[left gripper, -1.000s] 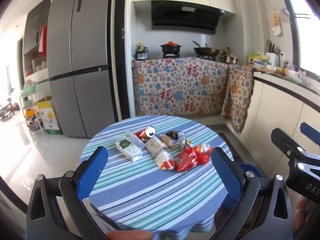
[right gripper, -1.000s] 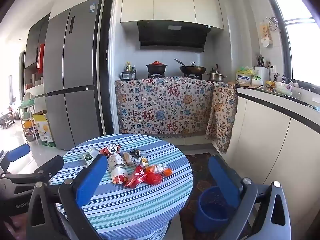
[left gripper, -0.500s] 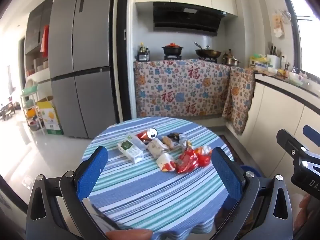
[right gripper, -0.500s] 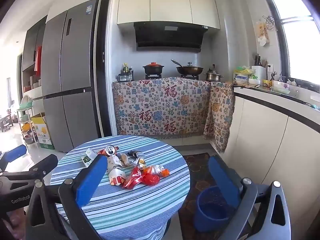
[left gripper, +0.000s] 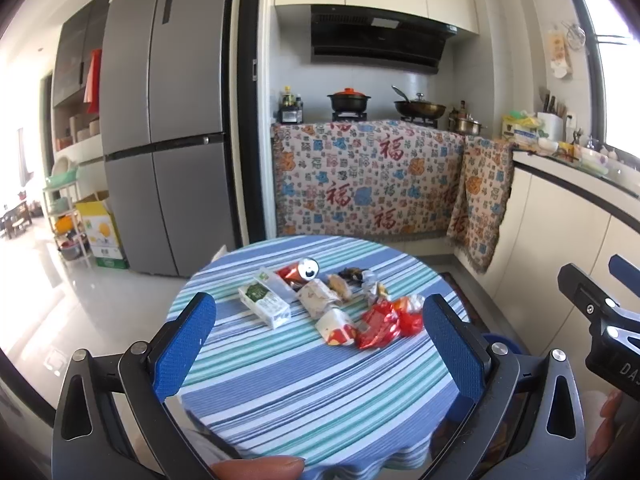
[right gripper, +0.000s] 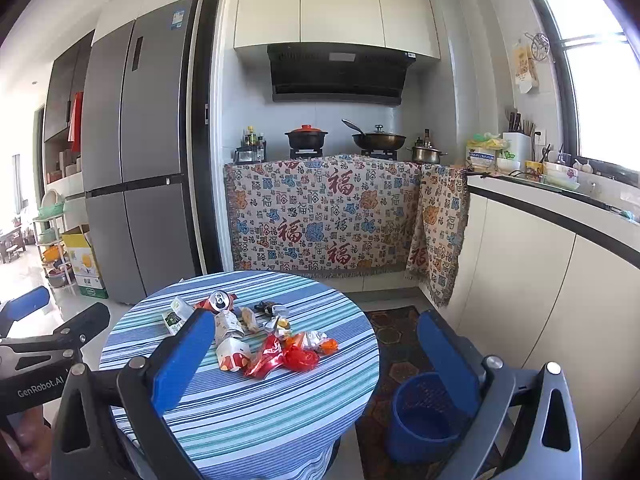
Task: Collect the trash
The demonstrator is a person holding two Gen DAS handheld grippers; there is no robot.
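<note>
A heap of trash lies mid-table on a round table with a blue striped cloth: a white-green carton, a crushed red can, white paper wrappers and red foil wrappers. A blue waste bin stands on the floor right of the table. My left gripper is open and empty, held short of the heap. My right gripper is open and empty, above the table's right side and the bin.
A grey fridge stands back left. A stove counter draped in patterned cloth is behind the table. White cabinets run along the right. A patterned rug lies under the bin.
Both grippers have drawn slightly back and up from the table, which sits lower in both views. Jaws stay open; the trash has not moved.
</note>
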